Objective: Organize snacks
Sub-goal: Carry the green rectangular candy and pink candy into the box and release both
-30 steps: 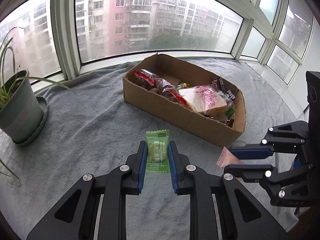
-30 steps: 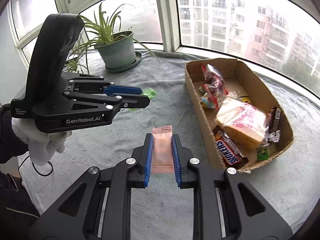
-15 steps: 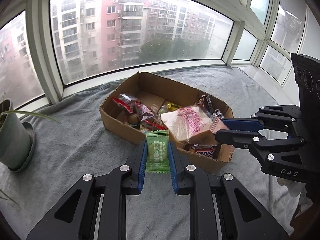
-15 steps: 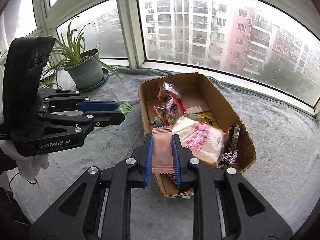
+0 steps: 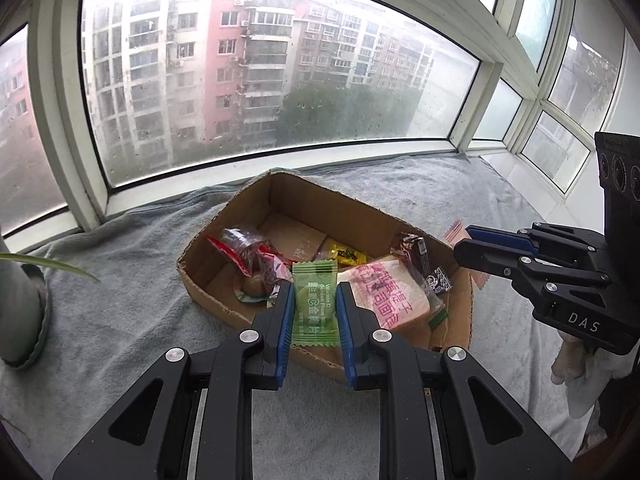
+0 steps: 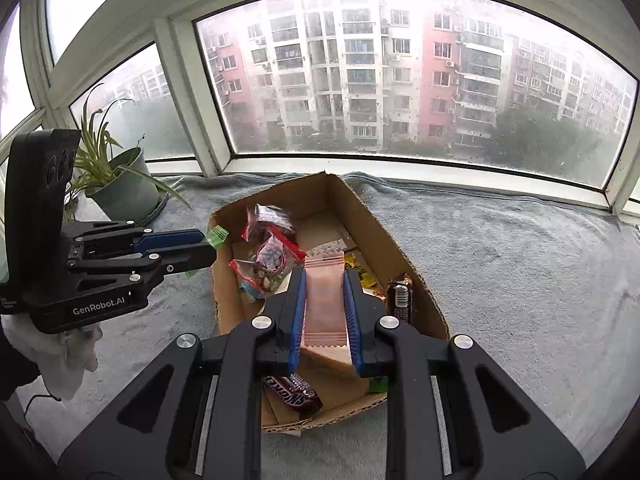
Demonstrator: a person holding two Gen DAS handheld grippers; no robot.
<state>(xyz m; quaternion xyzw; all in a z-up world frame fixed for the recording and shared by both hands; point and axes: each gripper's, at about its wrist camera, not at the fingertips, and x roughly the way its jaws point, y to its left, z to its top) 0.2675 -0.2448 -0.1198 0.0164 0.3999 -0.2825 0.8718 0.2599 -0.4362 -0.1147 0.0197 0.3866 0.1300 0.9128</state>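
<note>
- Left hand-held gripper [image 5: 313, 307] pinches flat green candy sachet [image 5: 313, 304], frame centre, over open brown cardboard box [image 5: 224, 300].
- Right hand-held gripper [image 6: 325, 308] pinches pink crinkle-edged sachet [image 6: 323, 304].
- Step: carrying to box; next, release inside.

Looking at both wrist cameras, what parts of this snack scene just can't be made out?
- Pink packet: any print, right wrist view; too plain and faint to read.
- Bread bag: its near end, left wrist view; hidden behind the left gripper.
- Plant pot: left wrist view; cut off by the picture's left edge.
- Snickers bar: right wrist view; partly covered by the right gripper.
</note>
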